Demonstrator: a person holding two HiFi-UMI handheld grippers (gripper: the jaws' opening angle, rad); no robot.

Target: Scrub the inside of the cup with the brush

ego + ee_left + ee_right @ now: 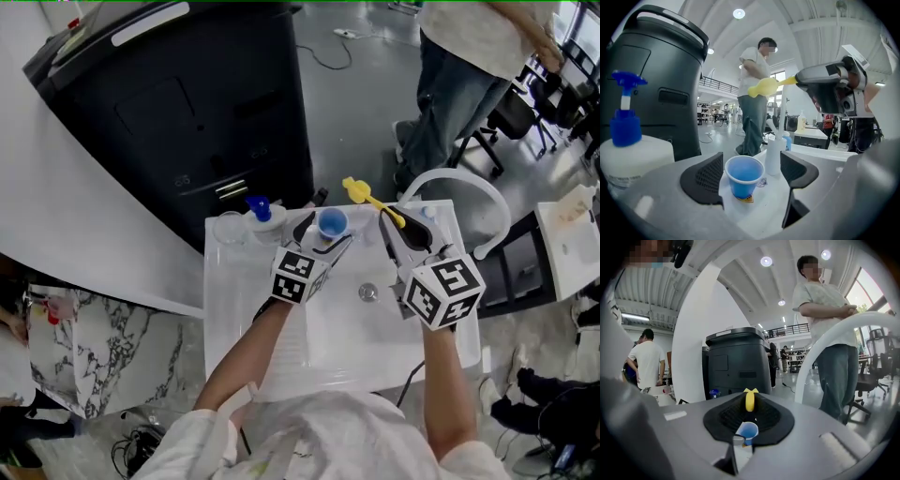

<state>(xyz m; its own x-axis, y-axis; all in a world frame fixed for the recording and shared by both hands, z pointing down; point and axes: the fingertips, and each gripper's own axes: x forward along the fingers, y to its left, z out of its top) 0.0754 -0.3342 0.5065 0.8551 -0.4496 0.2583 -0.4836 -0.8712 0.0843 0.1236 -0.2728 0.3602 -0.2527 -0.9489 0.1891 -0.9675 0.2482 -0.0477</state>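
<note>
A small blue cup [332, 223] stands upright on the back ledge of the white sink [281, 337]. My left gripper [324, 234] is open around it. In the left gripper view the cup [744, 174] sits between the two black pads [704, 179] with a gap on each side. My right gripper [401, 228] hovers to the right of the cup and is shut on the handle of a yellow brush [370, 198], whose head points away and up. In the right gripper view the brush [749, 400] is pinched between the pads, with the cup [748, 431] showing below it.
A pump bottle with a blue top [258, 211] and a white bottle [774, 154] stand on the ledge beside the cup. The drain [367, 292] lies in the basin, and a white arched faucet [469, 187] is at the right. A black bin [187, 112] stands behind; a person [459, 84] stands beyond the sink.
</note>
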